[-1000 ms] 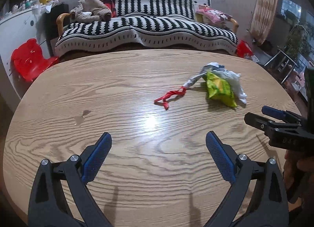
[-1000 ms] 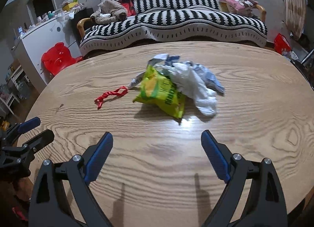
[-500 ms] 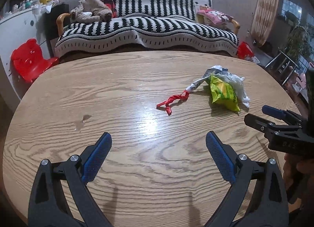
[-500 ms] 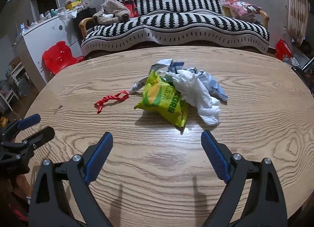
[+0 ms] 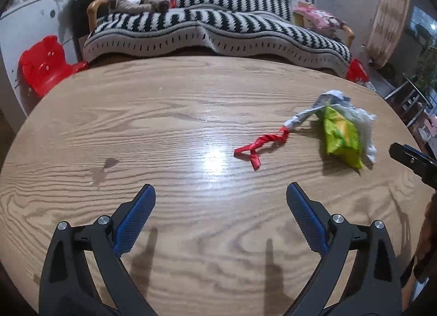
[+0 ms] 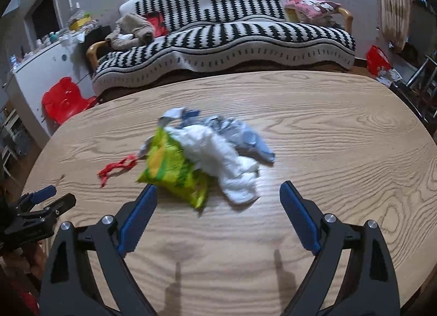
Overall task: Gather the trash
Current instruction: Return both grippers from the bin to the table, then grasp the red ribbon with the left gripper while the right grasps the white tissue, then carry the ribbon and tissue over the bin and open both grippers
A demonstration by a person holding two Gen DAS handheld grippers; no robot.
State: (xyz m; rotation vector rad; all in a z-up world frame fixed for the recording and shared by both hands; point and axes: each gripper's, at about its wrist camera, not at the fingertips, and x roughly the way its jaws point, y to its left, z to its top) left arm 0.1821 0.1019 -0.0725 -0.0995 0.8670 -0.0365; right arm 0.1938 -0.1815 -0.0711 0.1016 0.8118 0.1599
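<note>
A heap of trash lies on the oval wooden table [image 6: 341,157]: a yellow-green snack bag [image 6: 174,172], crumpled white tissue [image 6: 226,163], a bluish-grey wrapper [image 6: 245,136] and a twisted red ribbon [image 6: 116,168]. My right gripper [image 6: 218,193] stands open just short of the heap, the bag's near corner almost level with its fingertips. In the left wrist view, the red ribbon [image 5: 259,144] and snack bag [image 5: 341,136] lie ahead to the right. My left gripper [image 5: 220,194] is open and empty over bare table.
A black-and-white striped sofa [image 6: 224,43] with clothes runs behind the table's far edge. A red plastic stool [image 5: 43,65] stands by a white cabinet [image 6: 41,62] at the left. The left gripper's fingertips [image 6: 43,198] show at the left edge of the right wrist view.
Both grippers have moved forward over the table. The trash heap now lies nearer to the right gripper's fingertips; the ribbon lies nearer to the left gripper. Both stay open.
</note>
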